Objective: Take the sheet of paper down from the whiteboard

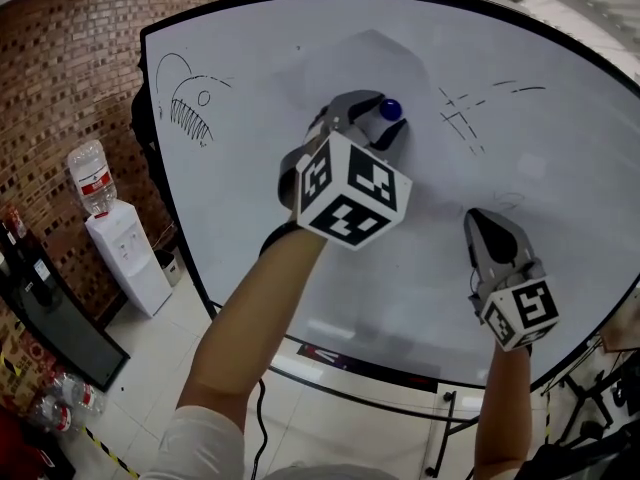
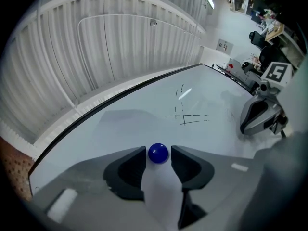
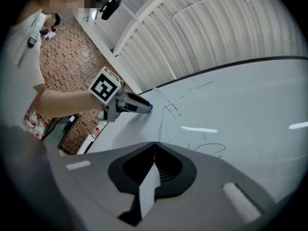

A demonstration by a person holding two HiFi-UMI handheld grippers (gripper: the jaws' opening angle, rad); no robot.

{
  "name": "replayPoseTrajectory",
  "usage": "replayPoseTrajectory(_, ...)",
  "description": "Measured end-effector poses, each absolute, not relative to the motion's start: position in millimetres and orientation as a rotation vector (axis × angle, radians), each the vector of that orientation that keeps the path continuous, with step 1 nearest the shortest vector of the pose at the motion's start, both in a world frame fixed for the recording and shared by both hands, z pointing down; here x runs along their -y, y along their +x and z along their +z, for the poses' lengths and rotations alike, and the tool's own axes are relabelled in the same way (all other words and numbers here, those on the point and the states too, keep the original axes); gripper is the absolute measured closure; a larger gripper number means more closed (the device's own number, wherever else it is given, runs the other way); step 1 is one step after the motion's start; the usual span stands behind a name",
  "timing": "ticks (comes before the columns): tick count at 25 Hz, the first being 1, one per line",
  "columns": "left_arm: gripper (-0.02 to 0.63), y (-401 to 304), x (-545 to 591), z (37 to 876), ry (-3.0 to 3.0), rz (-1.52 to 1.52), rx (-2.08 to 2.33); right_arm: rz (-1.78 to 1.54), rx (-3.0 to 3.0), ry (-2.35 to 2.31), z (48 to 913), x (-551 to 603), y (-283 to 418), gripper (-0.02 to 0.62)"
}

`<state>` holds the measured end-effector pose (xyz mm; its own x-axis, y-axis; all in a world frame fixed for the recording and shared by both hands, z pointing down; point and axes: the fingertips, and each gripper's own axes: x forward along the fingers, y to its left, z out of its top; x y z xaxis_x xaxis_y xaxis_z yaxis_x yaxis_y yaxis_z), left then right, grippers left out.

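A white sheet of paper point(image 1: 430, 163) lies flat on the whiteboard point(image 1: 250, 218), pinned by a round blue magnet point(image 1: 390, 109). My left gripper point(image 1: 386, 120) is open, and the magnet point(image 2: 158, 153) sits between its two fingertips with a thin gap on each side. My right gripper point(image 1: 484, 216) is lower and to the right, shut on the sheet's edge; a white strip of paper point(image 3: 147, 184) shows between its closed jaws. In the right gripper view the left gripper point(image 3: 144, 106) points at the magnet point(image 3: 150, 107).
The board carries a fish sketch point(image 1: 185, 103) and black dashes point(image 1: 460, 118). A water dispenser point(image 1: 125, 253) stands by the brick wall point(image 1: 60, 88) at the left. A black table point(image 1: 45, 318) and the board's stand point(image 1: 440, 433) are below.
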<state>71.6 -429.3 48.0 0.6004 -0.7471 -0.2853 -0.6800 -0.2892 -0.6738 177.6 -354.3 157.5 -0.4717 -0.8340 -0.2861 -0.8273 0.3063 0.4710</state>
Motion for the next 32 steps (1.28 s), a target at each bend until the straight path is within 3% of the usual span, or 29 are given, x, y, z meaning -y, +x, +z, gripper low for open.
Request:
replayPoseTrajectory(1,0.429,72,429,48,-2.034,-0.104,-1.125,-0.889,2.532,1.593,159,357,177,0.58)
replayPoseTrajectory(4,0.43,72,430,49,-2.041,-0.095,-1.124,-0.888,2.53,1.532,157,361,168,0.471)
replayPoseTrajectory(7,0.433,72,430,48,-2.041,-0.089,-1.122,-0.866,2.532,1.548,151,364,165,0.451)
replayPoseTrajectory(19,0.446,73,429,51,-2.022,-0.098,-1.112,-0.749,2.301,1.715,150,381,156,0.472)
replayPoseTrajectory(32,0.454,73,430,52,-2.047,-0.083,-1.114,-0.762,2.329,1.707,153,383,154,0.585)
